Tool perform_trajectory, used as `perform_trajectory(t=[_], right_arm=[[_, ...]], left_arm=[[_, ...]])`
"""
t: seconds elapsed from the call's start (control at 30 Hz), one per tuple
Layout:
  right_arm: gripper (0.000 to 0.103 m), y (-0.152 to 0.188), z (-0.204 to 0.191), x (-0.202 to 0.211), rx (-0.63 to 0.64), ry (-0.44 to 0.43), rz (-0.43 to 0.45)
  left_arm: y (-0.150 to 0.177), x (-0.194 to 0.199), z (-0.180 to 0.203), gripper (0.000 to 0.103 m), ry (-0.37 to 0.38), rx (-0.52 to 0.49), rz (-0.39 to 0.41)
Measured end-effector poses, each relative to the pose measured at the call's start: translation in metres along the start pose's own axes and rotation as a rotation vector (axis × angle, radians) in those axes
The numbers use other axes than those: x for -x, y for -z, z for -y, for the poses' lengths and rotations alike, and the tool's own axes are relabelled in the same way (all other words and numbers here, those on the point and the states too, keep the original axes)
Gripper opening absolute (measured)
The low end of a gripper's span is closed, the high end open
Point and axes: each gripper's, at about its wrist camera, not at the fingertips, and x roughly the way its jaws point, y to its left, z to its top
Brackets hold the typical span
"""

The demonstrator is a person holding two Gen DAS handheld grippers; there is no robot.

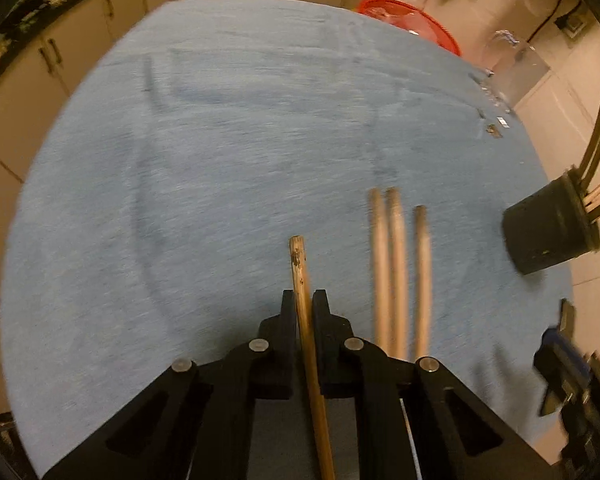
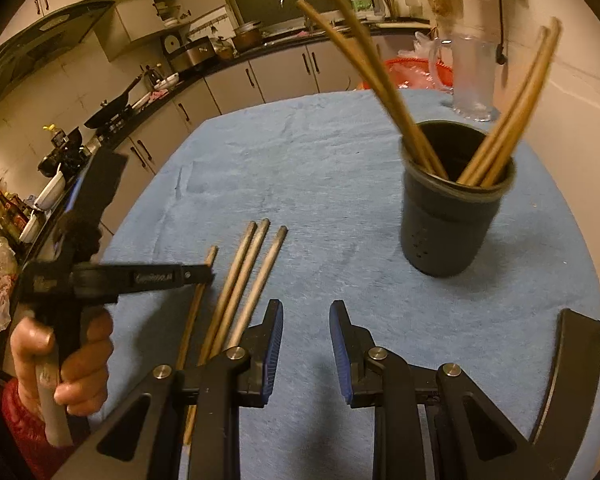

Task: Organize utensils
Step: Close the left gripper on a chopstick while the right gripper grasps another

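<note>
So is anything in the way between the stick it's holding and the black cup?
Only the three grey chopsticks lie flat on the cloth between the held chopstick in the left gripper and the black cup. Lifted, it should pass above them.

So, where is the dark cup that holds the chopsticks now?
In the right wrist view the dark cup stands upright on the blue cloth, ahead and right of the open right gripper, just in front of the glass mug.

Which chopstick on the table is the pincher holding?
The brown wooden chopstick, clamped between the left gripper's black fingers. It lies alone, apart from the three greyer chopsticks lying side by side on the blue cloth, which nothing holds.
</note>
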Motion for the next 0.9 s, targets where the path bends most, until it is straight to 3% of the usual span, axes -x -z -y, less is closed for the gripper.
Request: perform_trajectory(t=[0.33,0.57,0.67,0.77,0.83,0.9], right_arm=[[0.027,-0.044,-0.032,-0.072,-0.028,0.027,-0.139],[0.024,-0.063,-0.035,-0.118,-0.037,0.105,-0.247],[0.011,-0.066,-0.043,-0.126,0.014,0.158,-0.248],[0.009,-0.069,-0.047,-0.131,0.039,0.142,-0.248],[0.008,-0.069,-0.045,-0.127,0.008,0.1,-0.238],[0.008,-0.067,-0.045,-0.11,-0.001,0.065,-0.179]], left_arm=[[0.009,0.01,-0.045,0.011,0.031,0.057,-0.006],[-0.001,0.006,-0.035,0.011,0.014,0.028,-0.014],[-0.012,-0.002,-0.027,0.011,-0.005,0.015,-0.005],[-0.017,-0.004,-0.02,0.009,-0.018,0.001,0.015],[-0.015,-0.002,-0.015,0.008,0.016,-0.007,0.032],[-0.012,0.008,-0.014,0.008,0.033,-0.007,0.067]])
